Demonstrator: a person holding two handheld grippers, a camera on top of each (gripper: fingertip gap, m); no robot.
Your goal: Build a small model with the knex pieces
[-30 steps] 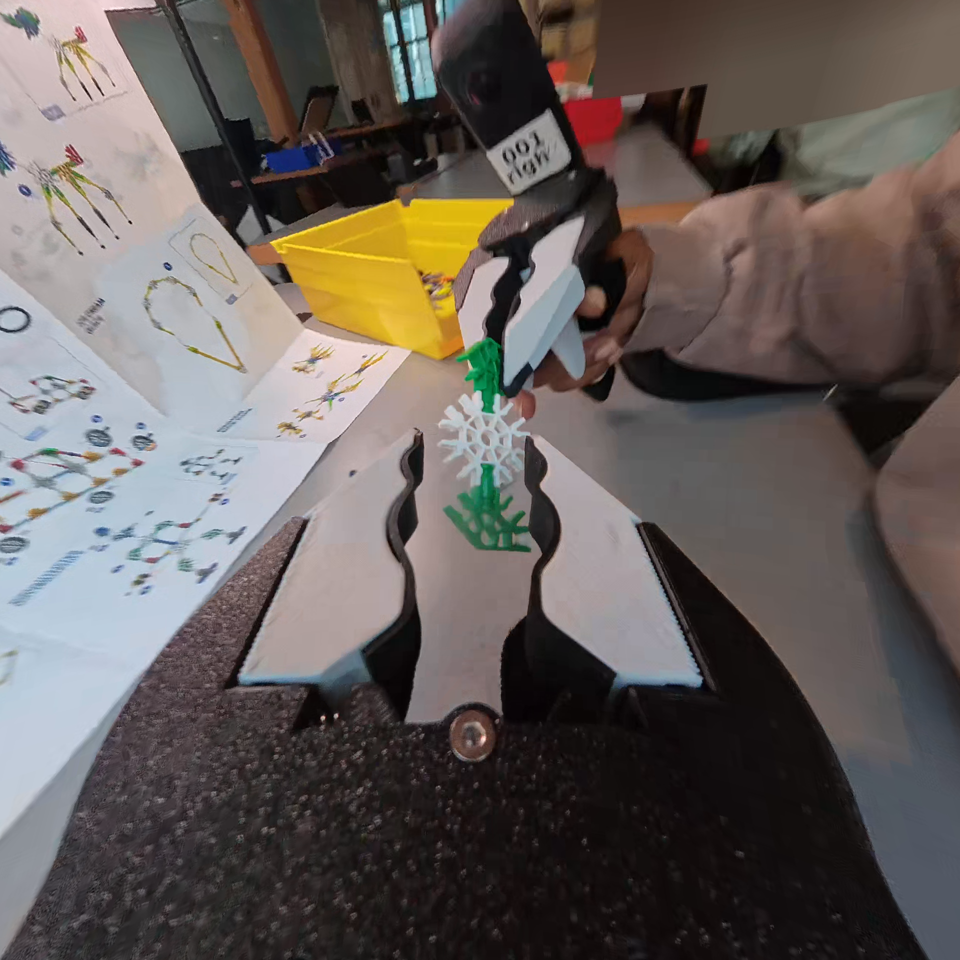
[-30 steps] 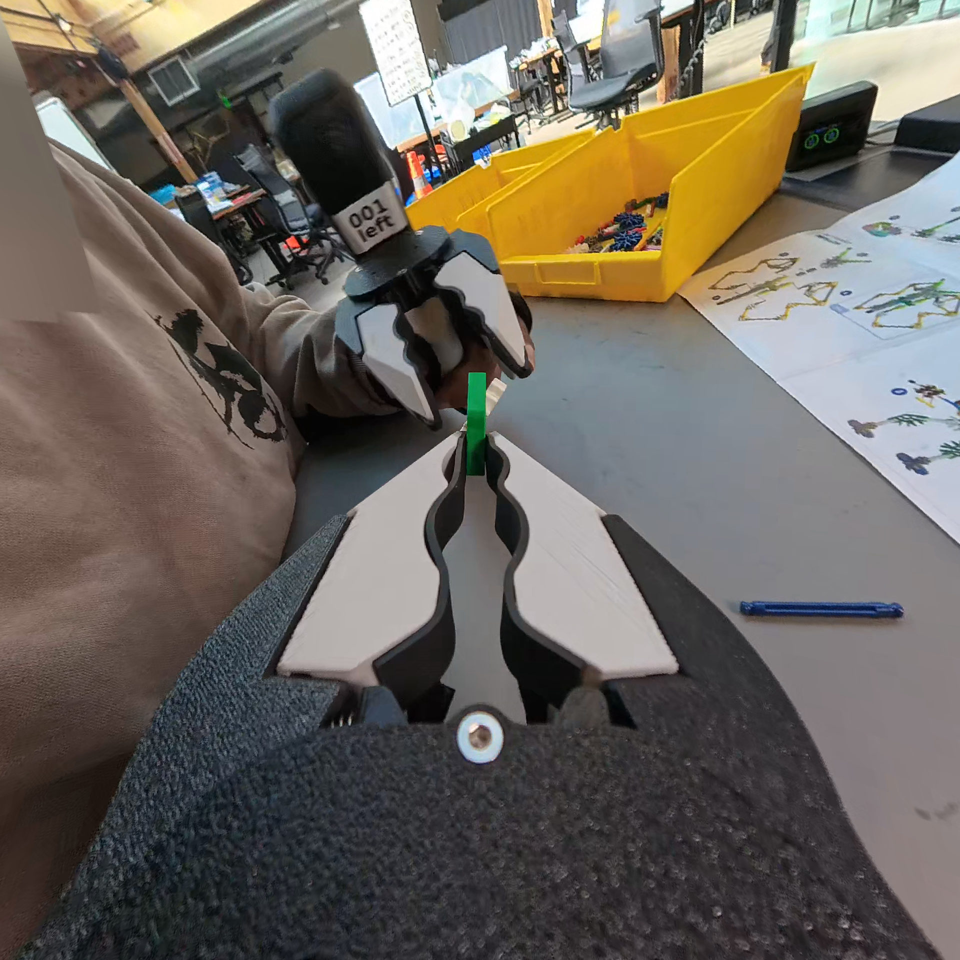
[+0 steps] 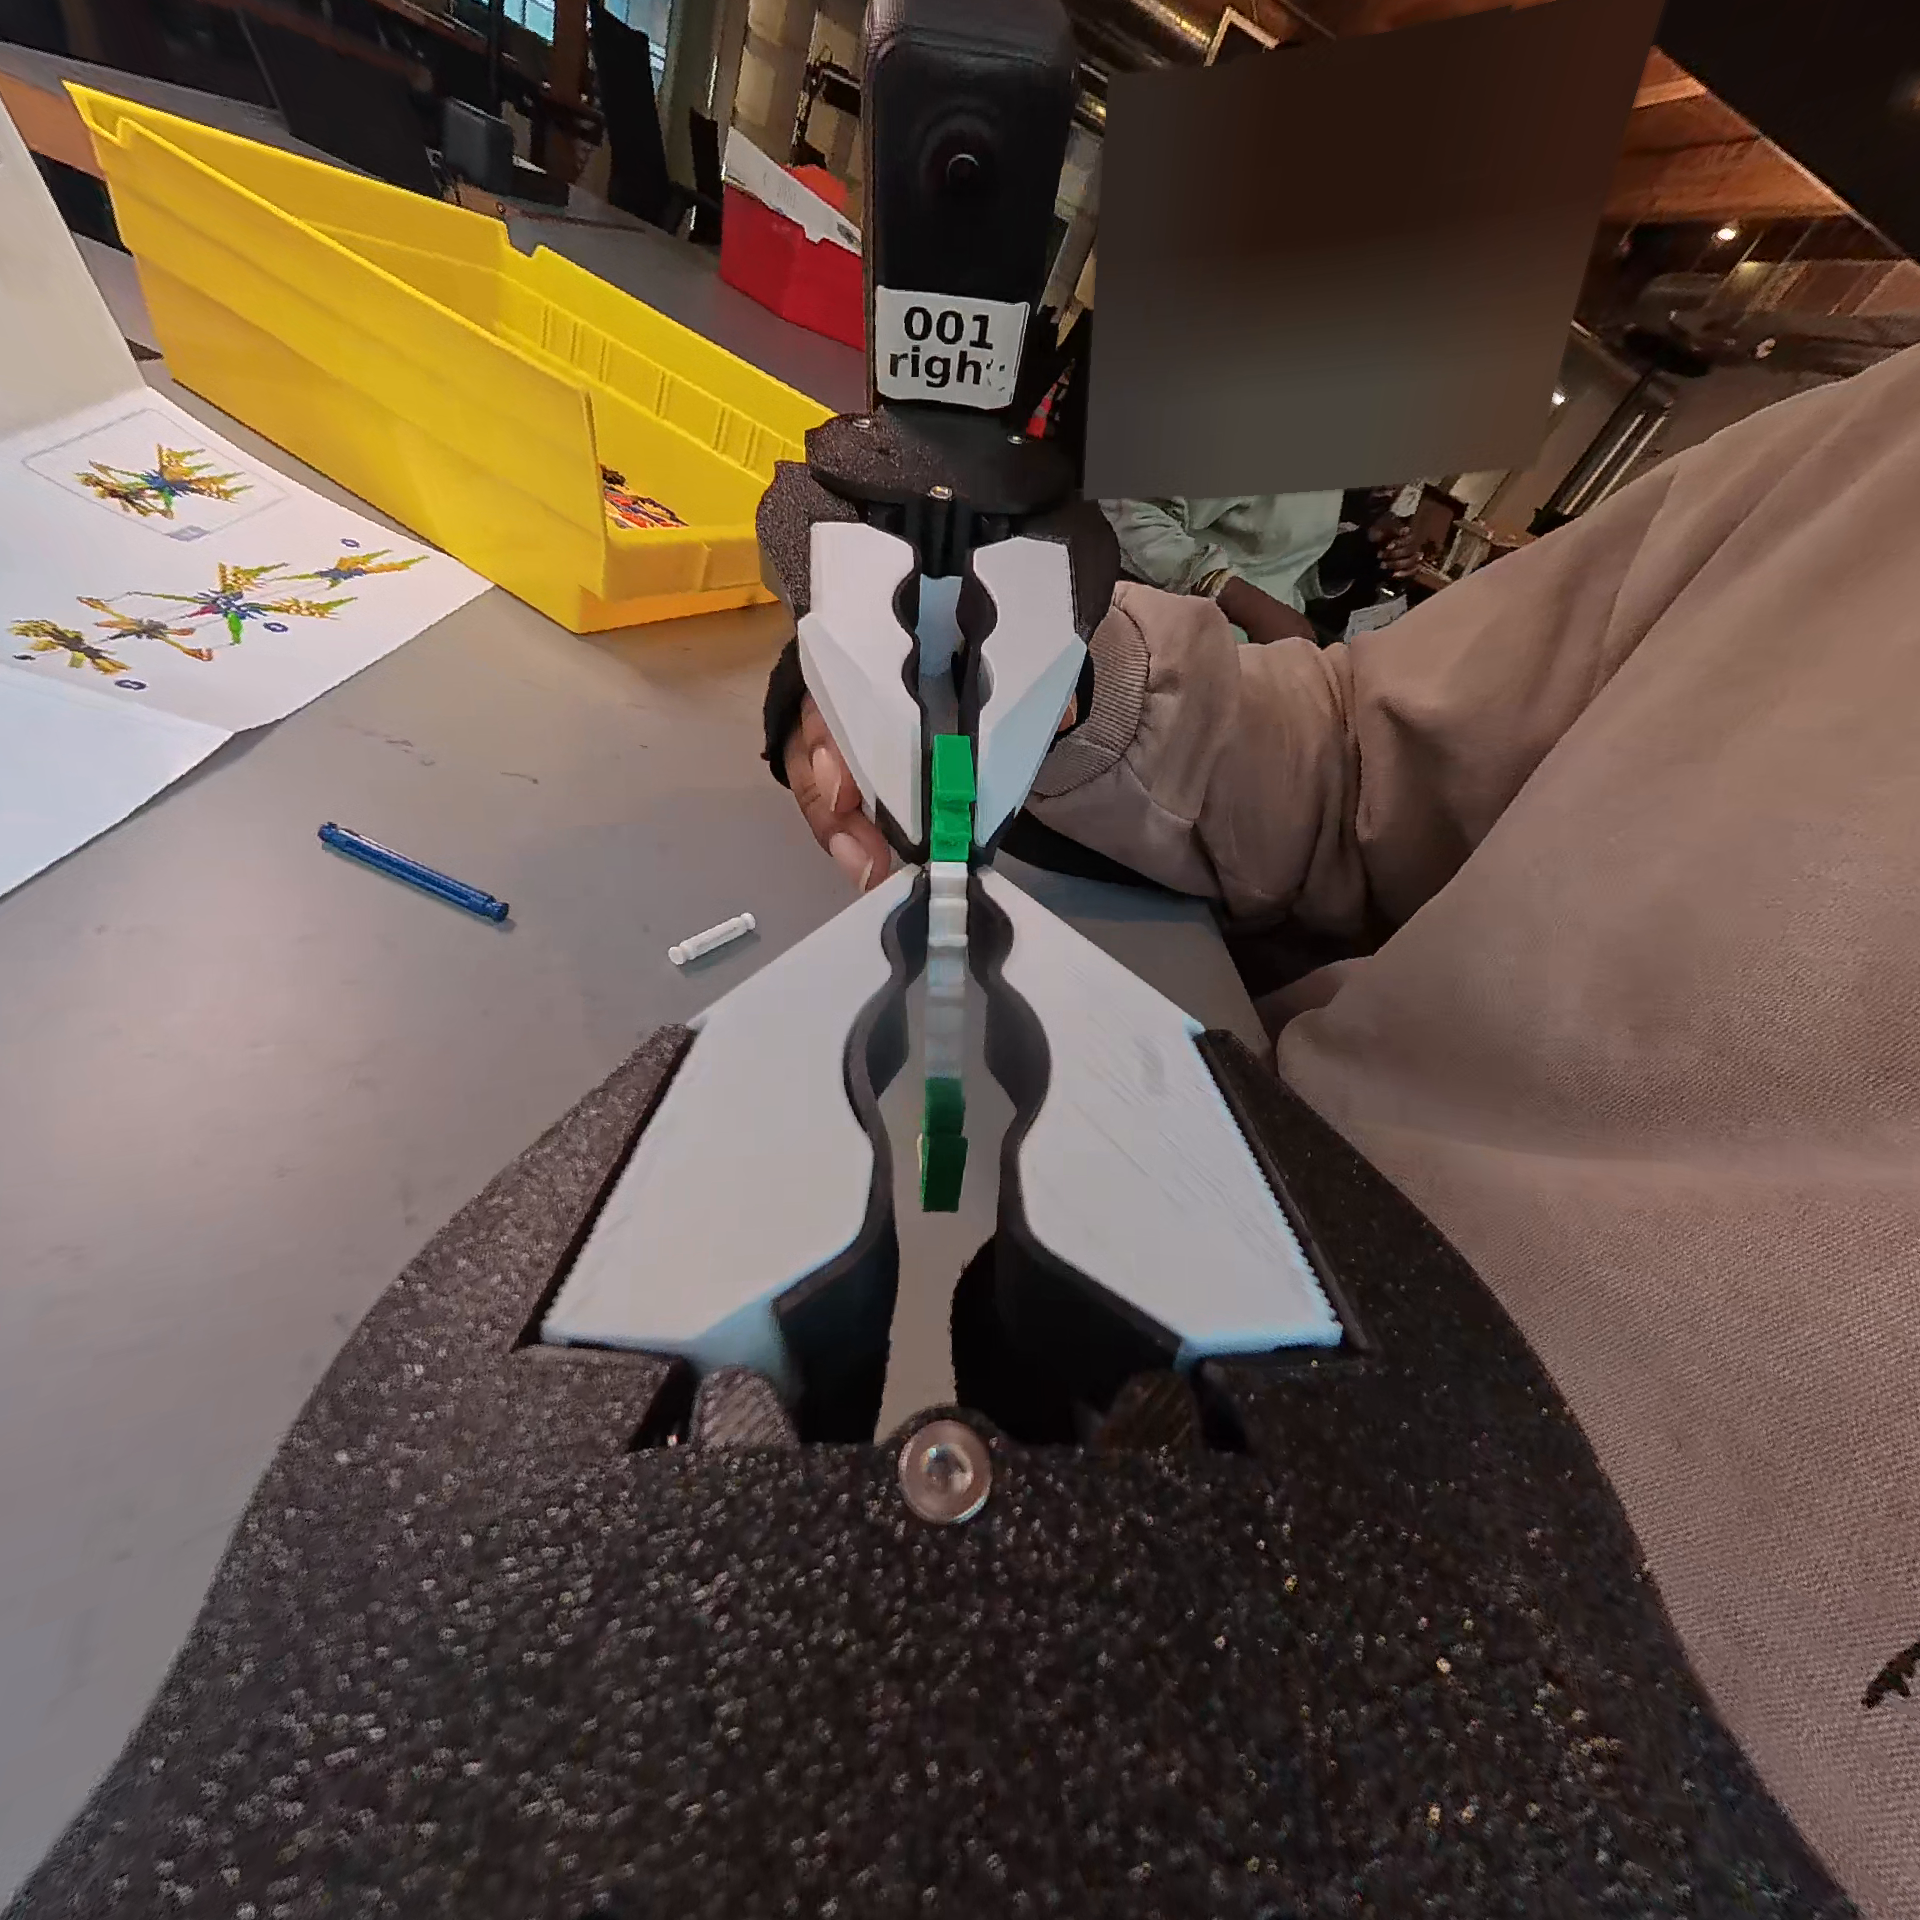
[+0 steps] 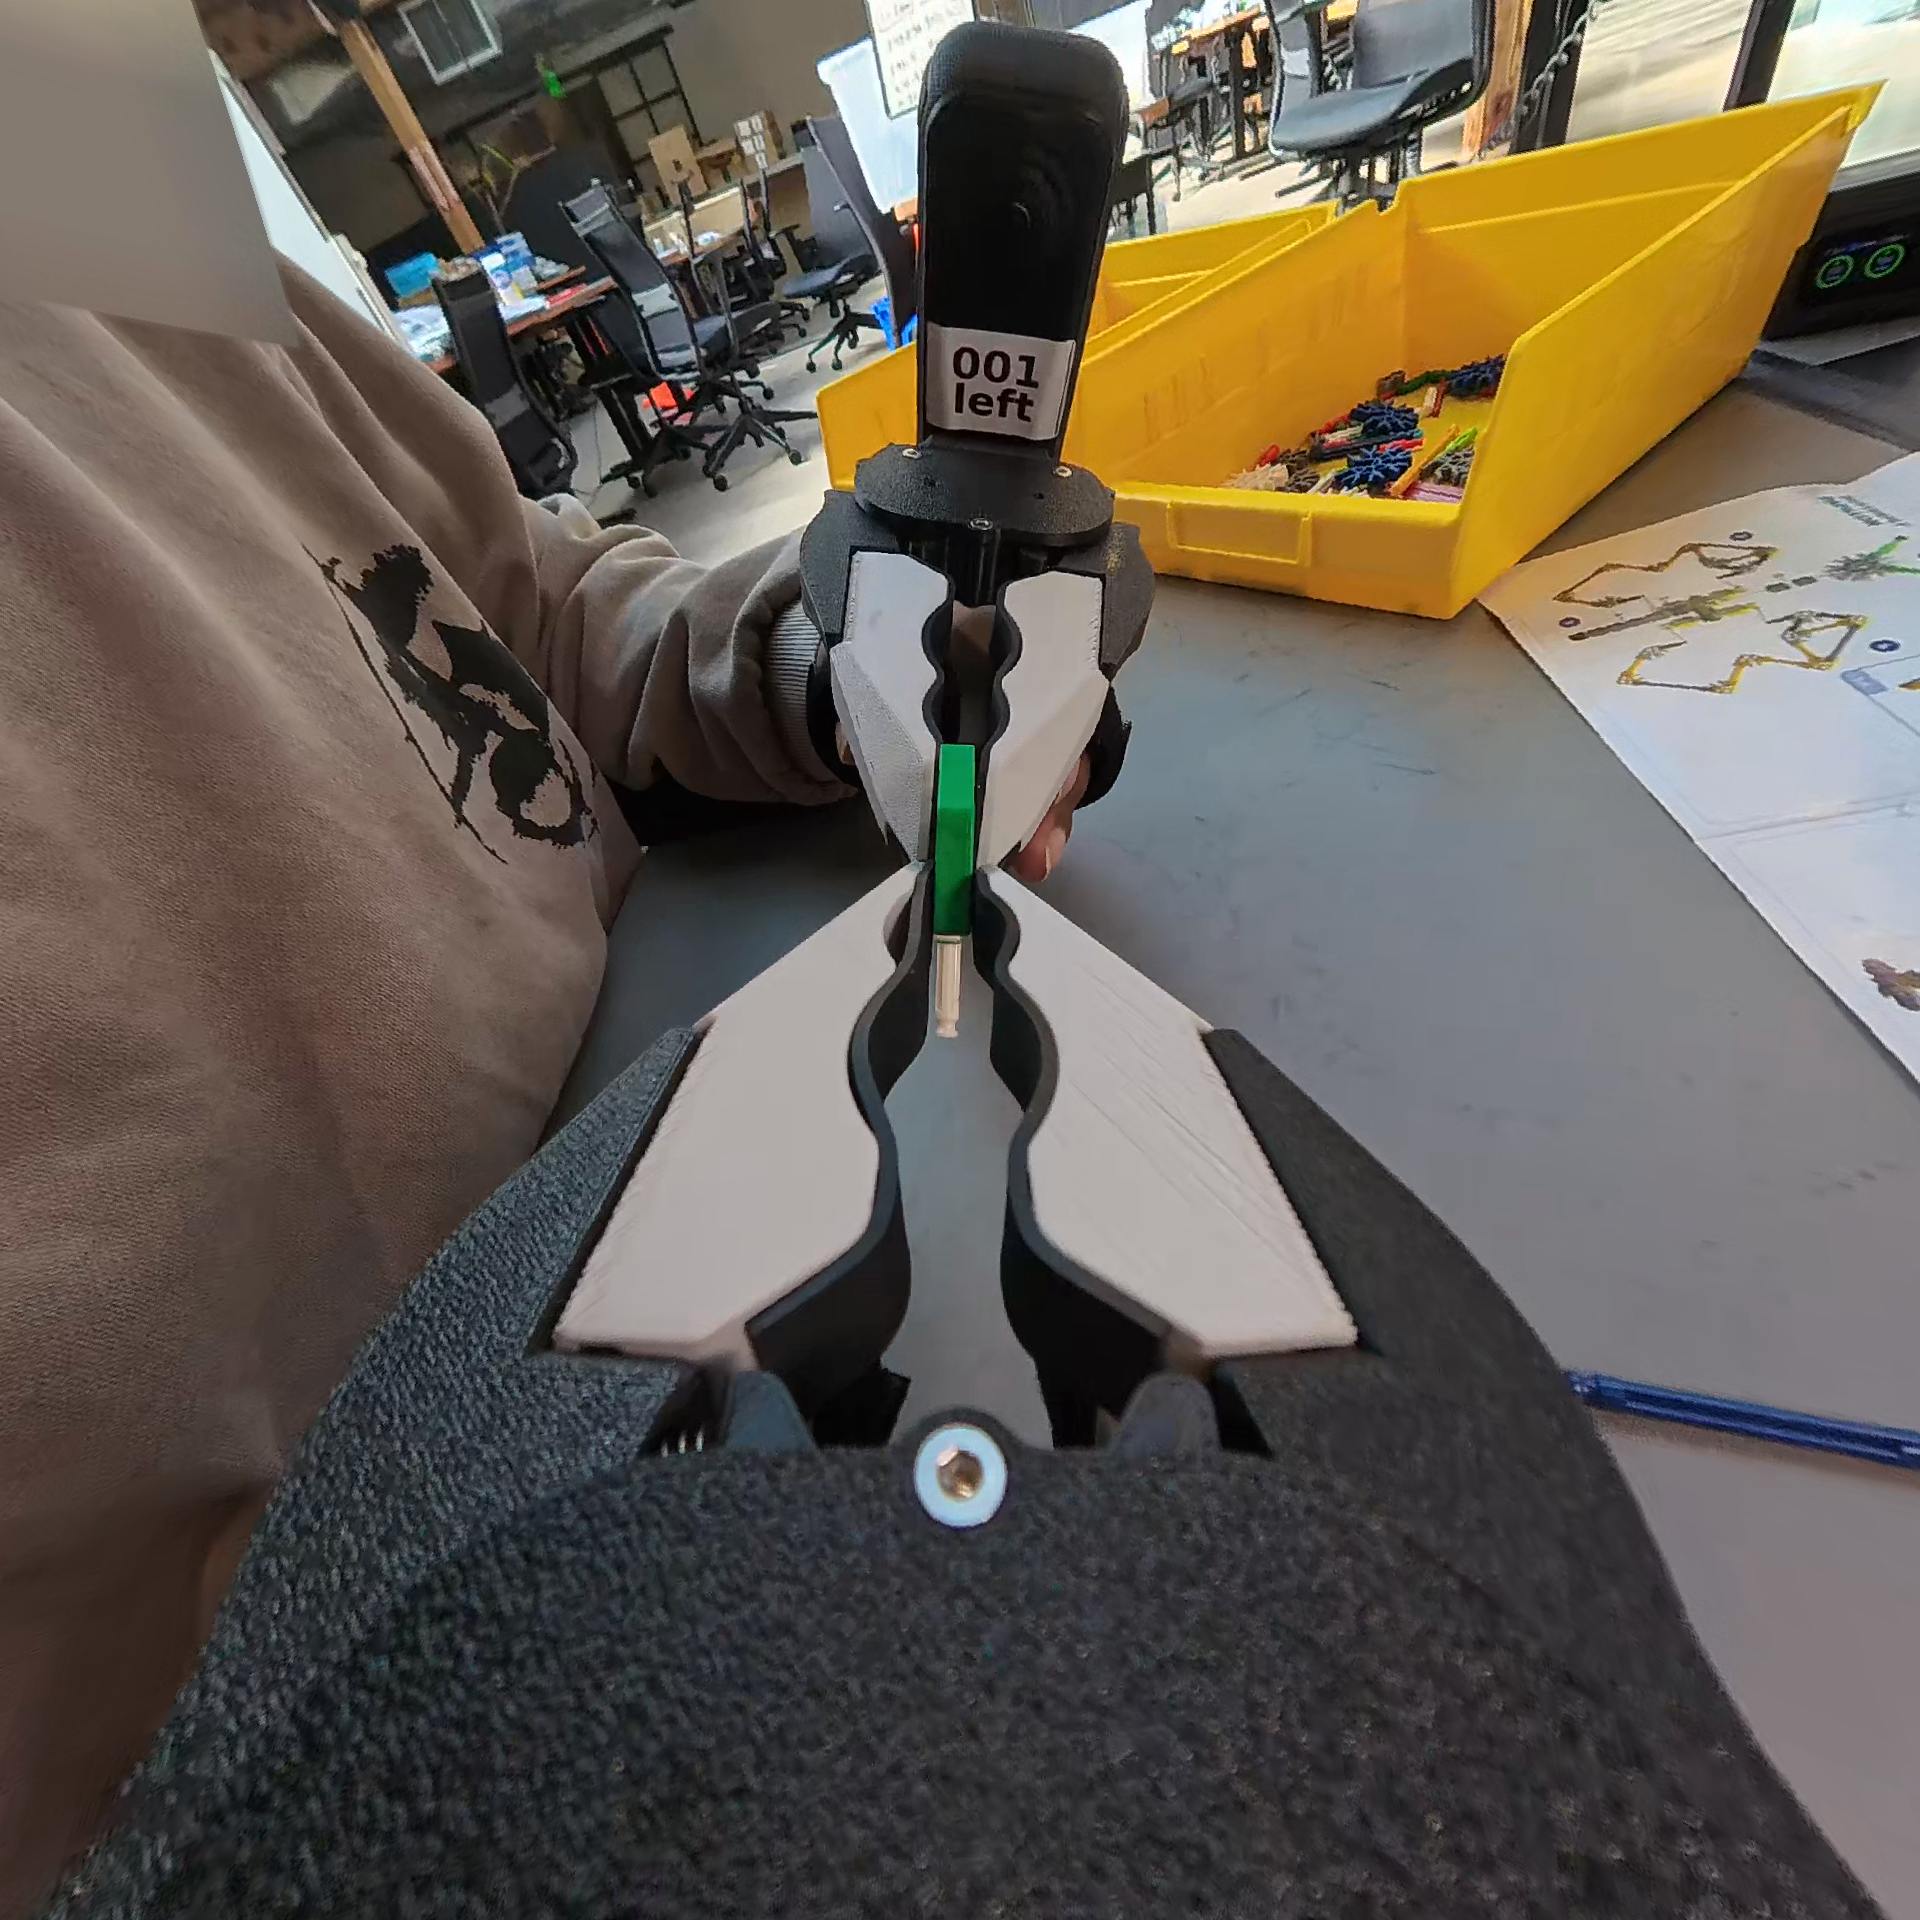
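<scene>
A small toy assembly, seen edge-on, is held between both grippers above the grey table (image 3: pixel 312 1143). My left gripper (image 3: pixel 945 881) is shut on its white snowflake connector (image 3: pixel 945 956); a green connector (image 3: pixel 941 1143) sticks back between the left fingers. My right gripper (image 3: pixel 943 844) faces it tip to tip, shut on the other green connector (image 3: pixel 952 795). In the right wrist view, my right gripper (image 4: pixel 951 875) grips that green connector (image 4: pixel 954 831), a short white rod (image 4: pixel 948 987) points back between its fingers, and the left gripper (image 4: pixel 951 847) is opposite.
A blue rod (image 3: pixel 410 871) and a short white rod (image 3: pixel 712 938) lie on the table to the left. Yellow bins (image 4: pixel 1558 416) with several loose toy parts stand behind. Picture sheets (image 3: pixel 208 623) lie beside them. A person's beige sleeve (image 3: pixel 1455 779) is close by. Less than 4 cm separates the two grippers' tips.
The left gripper, open around the white connector before, has shut on it. The assembly has turned edge-on, and both grippers now stand tip to tip.
</scene>
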